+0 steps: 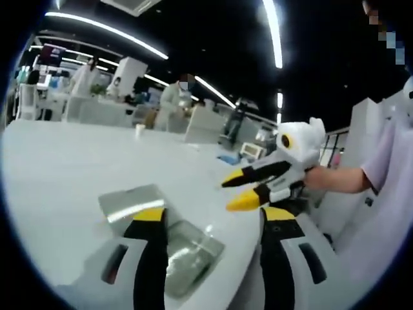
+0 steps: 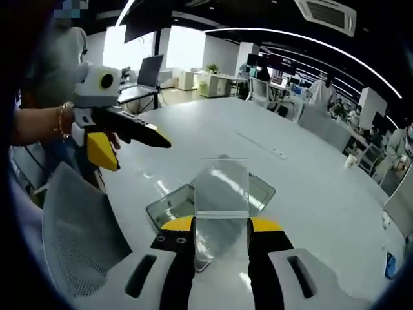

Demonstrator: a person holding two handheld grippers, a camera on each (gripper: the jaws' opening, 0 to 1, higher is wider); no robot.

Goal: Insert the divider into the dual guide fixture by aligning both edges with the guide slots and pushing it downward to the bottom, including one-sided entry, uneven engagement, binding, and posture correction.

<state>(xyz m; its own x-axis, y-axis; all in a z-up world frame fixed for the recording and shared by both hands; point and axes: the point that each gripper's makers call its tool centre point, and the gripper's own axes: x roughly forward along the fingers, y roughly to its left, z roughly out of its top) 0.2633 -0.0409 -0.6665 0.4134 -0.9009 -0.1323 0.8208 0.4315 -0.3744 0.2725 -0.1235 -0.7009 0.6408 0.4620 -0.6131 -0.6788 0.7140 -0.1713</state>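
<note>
A clear divider plate [image 2: 221, 187] stands upright between the jaws of my right gripper [image 2: 221, 226], which is shut on its lower part. Just behind and under it, the clear guide fixture [image 2: 169, 205] lies flat on the white table [image 2: 303, 194]. In the left gripper view the fixture [image 1: 190, 253] sits between the jaws of my left gripper [image 1: 214, 219], which is open above it with nothing held. The right gripper [image 1: 227, 196] comes in from the right, held by a hand. The left gripper [image 2: 139, 154] hovers at the upper left, held by a hand wearing a bracelet.
A grey mesh chair back [image 2: 77, 239] stands close at the table's near edge. A small cup [image 2: 352, 160] sits far across the table. Desks, chairs and people fill the office behind. A person in a light shirt [image 1: 387, 187] stands at the right.
</note>
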